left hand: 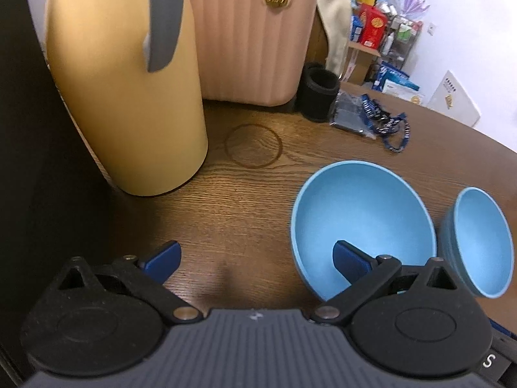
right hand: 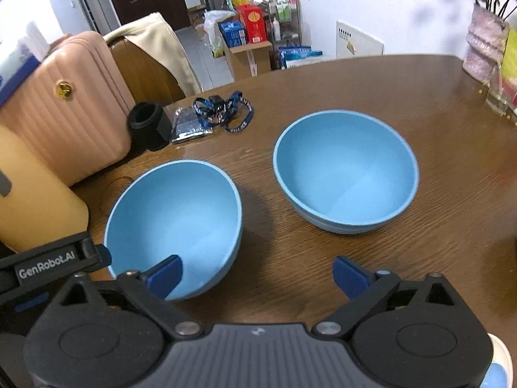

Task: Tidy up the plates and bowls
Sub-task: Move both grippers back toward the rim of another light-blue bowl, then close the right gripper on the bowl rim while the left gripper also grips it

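Two light blue bowls stand upright on the brown wooden table (right hand: 404, 258). The left bowl (left hand: 362, 207) (right hand: 174, 213) is close to both grippers; the right bowl (left hand: 481, 242) (right hand: 345, 168) stands apart from it. My left gripper (left hand: 255, 263) is open, its right finger (left hand: 350, 263) over the left bowl's inside and its left finger over bare table, so the bowl's left wall lies between them. My right gripper (right hand: 258, 274) is open too, its left finger (right hand: 164, 274) over the same bowl's inside and the bowl's right wall between its fingers. Neither gripper holds anything.
A tall yellow container (left hand: 129, 97) and a pink suitcase (left hand: 252, 32) stand at the table's left. A black cup (right hand: 147, 126), a foil packet and a blue lanyard (right hand: 226, 110) lie behind the bowls. A pink vase (right hand: 484, 45) and a glass (right hand: 497, 93) stand far right.
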Demonstrator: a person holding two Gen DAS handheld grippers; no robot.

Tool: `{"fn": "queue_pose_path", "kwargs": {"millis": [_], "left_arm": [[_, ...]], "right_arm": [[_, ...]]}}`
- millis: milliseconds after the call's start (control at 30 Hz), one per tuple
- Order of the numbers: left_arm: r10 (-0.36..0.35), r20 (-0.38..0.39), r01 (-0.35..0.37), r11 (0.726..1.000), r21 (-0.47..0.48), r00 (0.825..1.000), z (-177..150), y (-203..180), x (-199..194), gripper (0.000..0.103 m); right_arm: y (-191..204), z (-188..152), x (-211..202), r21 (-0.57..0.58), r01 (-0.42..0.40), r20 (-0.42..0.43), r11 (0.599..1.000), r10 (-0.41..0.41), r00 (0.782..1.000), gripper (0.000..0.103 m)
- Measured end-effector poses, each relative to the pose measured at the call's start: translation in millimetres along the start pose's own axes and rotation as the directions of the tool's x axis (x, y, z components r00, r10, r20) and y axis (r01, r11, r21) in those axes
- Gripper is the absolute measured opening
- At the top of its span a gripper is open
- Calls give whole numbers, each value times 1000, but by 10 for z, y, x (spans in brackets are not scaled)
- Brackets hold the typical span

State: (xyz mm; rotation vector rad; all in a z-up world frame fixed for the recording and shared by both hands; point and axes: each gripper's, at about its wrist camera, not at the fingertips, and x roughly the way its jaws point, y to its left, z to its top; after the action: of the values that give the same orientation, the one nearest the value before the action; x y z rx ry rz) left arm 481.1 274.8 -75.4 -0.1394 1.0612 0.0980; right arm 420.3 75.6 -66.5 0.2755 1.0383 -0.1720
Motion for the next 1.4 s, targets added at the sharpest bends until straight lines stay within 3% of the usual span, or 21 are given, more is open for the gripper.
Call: {"fn": "queue_pose_path", "kwargs": {"millis": [167, 333, 500, 733, 967, 1400], "left_arm": [[12, -28, -13, 1000, -19, 1000, 81, -42, 229, 92], [10, -50, -11, 1000, -23, 999, 143, -76, 390, 77], [3, -68, -4, 1000, -17, 998, 179, -143, 531, 72], [-29, -110, 30, 1000, 4, 994, 169, -211, 726, 40], [-87, -110, 89, 996, 16, 990, 158, -245, 729, 16], [-90, -99, 92, 996, 20, 991, 157, -266, 696, 15]], "right_arm": [[41, 79, 233, 22, 6, -29, 1000, -5, 1000, 91], [97, 134, 416, 19, 9, -53, 1000, -8, 999, 74], [132, 178, 564, 5, 14, -78, 1000, -14, 997, 55], [127, 207, 755, 11, 9, -107, 1000, -8, 994, 31], [163, 203, 835, 16, -24, -100, 1000, 26, 995, 10], [163, 195, 806, 24, -37, -79, 999, 39, 996, 9]]}}
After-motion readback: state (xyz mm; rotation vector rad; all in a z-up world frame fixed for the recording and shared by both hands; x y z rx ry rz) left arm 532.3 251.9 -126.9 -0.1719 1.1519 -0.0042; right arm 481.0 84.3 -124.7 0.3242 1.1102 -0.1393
